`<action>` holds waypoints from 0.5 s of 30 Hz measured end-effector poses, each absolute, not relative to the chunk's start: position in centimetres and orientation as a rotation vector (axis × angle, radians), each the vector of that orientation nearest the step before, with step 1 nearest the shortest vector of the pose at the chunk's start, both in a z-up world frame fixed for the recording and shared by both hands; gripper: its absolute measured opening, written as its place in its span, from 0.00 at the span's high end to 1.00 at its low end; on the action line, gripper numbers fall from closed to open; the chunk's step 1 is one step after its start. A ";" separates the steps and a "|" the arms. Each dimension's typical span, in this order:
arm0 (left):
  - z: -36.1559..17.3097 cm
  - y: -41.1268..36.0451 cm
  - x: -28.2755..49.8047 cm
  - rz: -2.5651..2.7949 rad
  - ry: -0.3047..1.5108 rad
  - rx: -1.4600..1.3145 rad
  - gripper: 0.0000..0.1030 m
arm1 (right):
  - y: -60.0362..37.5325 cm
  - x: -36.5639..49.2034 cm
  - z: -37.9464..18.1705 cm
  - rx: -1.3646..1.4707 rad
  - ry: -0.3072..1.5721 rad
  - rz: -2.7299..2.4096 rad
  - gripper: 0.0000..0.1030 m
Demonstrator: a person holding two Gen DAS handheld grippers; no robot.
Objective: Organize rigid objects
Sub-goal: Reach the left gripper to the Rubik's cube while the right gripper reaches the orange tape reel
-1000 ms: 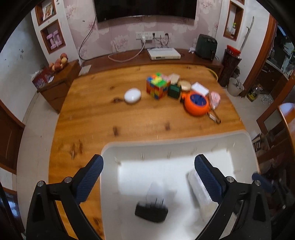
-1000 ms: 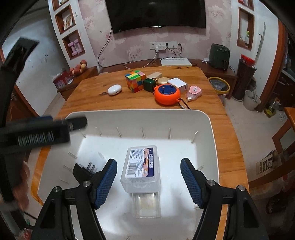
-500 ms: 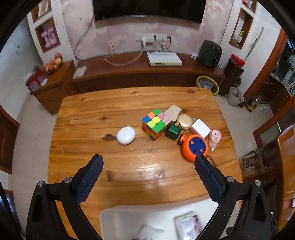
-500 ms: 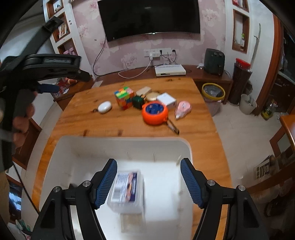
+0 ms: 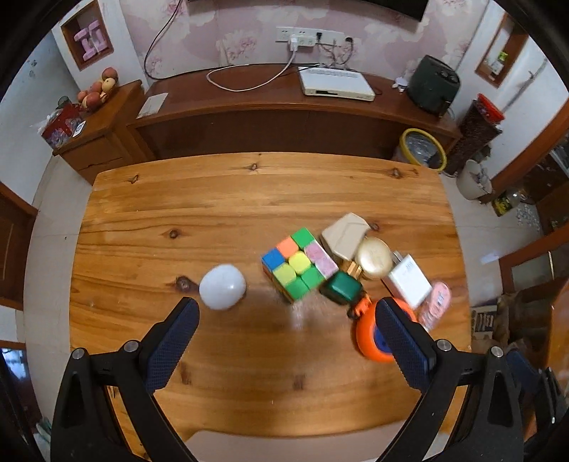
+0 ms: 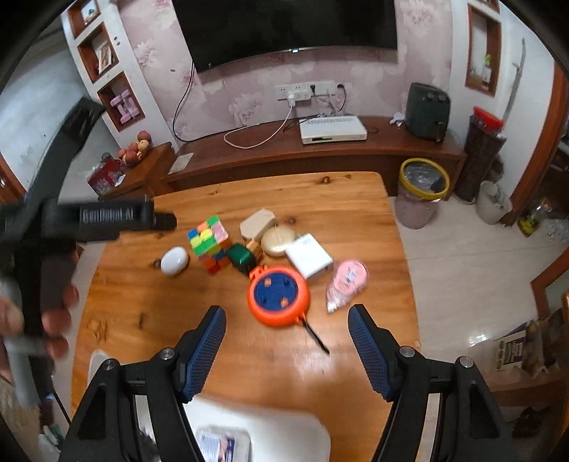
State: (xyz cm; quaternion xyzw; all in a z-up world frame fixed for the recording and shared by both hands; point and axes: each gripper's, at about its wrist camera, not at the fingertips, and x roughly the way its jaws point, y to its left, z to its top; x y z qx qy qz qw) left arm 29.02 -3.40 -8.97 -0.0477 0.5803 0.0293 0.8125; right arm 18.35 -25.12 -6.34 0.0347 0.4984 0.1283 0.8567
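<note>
A glossy orange-brown wooden tabletop stands on a pale tiled floor. Behind it a long dark wooden sideboard runs along pink floral wallpaper beneath a black wall-mounted television. White wall niches flank it; a yellow-rimmed waste bin sits nearby.

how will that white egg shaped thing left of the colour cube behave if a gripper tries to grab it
The white egg-shaped thing looks smooth and glossy, so the pads may slip on it. Its rounded body lies loose on the wooden table, so a nudge would probably roll or slide it. It looks like rigid plastic and probably light, though its weight cannot be seen.
</note>
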 end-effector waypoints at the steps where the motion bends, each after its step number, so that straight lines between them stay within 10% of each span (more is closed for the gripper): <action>1: -9.4 -3.4 29.6 0.069 1.248 -0.100 0.03 | -25.0 19.2 -6.6 0.068 1.059 0.276 0.30; 15: -15.6 -4.7 34.4 0.102 1.361 -0.123 0.03 | -20.7 25.2 -14.9 -0.113 1.257 0.338 0.30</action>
